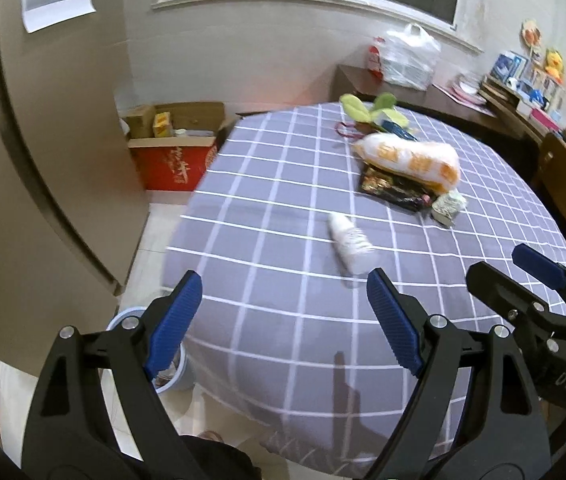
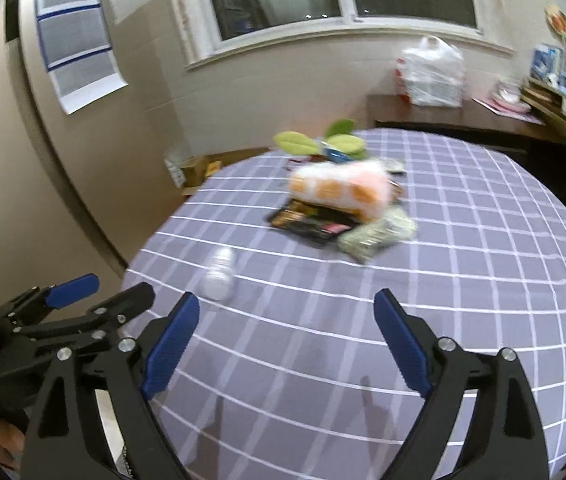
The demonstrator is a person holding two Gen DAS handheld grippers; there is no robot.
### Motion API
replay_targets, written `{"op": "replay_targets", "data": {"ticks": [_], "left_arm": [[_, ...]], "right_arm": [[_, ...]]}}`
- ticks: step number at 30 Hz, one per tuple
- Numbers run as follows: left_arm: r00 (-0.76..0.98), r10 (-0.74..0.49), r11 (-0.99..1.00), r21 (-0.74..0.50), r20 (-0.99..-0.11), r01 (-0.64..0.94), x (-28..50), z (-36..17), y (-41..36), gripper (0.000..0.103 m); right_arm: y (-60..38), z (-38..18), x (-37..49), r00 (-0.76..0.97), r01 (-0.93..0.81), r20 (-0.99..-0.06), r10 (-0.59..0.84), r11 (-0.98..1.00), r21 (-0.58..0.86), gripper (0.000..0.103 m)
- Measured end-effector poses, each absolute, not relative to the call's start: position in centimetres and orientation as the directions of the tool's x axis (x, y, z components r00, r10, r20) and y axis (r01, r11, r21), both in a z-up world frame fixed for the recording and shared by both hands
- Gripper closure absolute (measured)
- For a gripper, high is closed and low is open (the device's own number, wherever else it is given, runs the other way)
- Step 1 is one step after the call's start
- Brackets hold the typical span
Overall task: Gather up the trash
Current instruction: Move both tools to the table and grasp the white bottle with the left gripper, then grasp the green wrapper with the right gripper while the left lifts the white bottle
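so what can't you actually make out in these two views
- White bottle lying on the table: motion blur smears its label in both views.
- Dark wrapper: the orange-printed bag covers part of it; print too small.
- Blue-rimmed bin on the floor: left gripper finger and the table edge hide most of it in the left wrist view.
- Crumpled green packet: blurred in the right wrist view.

Left wrist view: sitting at the near left edge of the checked table (image 1: 283, 208), facing down and across toward the window wall (image 1: 243, 48). Right wrist view: sitting just beside it, facing likewise. Both are sharing the tabletop, the white bottle (image 1: 351, 246) and the snack pile (image 2: 343, 204).
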State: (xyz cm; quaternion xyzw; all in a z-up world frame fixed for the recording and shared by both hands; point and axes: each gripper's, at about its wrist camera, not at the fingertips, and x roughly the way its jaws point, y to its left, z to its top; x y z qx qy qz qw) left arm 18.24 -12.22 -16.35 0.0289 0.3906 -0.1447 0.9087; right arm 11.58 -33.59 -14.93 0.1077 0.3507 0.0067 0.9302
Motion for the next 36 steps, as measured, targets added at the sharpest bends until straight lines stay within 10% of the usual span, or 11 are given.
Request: {"op": "replay_targets", "data": {"ticks": [14,21,36], "left_arm": [[0.596,-0.284,0.94,-0.096,-0.751,0.327,21.0,-18.6,-16.5,0.02],[0.533,-0.327,0.916,-0.124,-0.781,0.38,23.1,-19.6,-17.7,0.073],[0.572,-0.355,0.915,-0.151,-0.739,0.373,25.6,-18.6,-17.2,0.075]], "right_arm": [[-39.4,-17.6,13.9,0.668,0.116,-0.74,0.083,0.97,0.213,0.015],[-40.6,-17.9,16.4,0.646,0.127,-0.759,0.08,0.97,0.21,0.015],[-40.1,-19.2,22.4,0.608,0.131,-0.794,-0.011,0.988,0.087,0.016]]}}
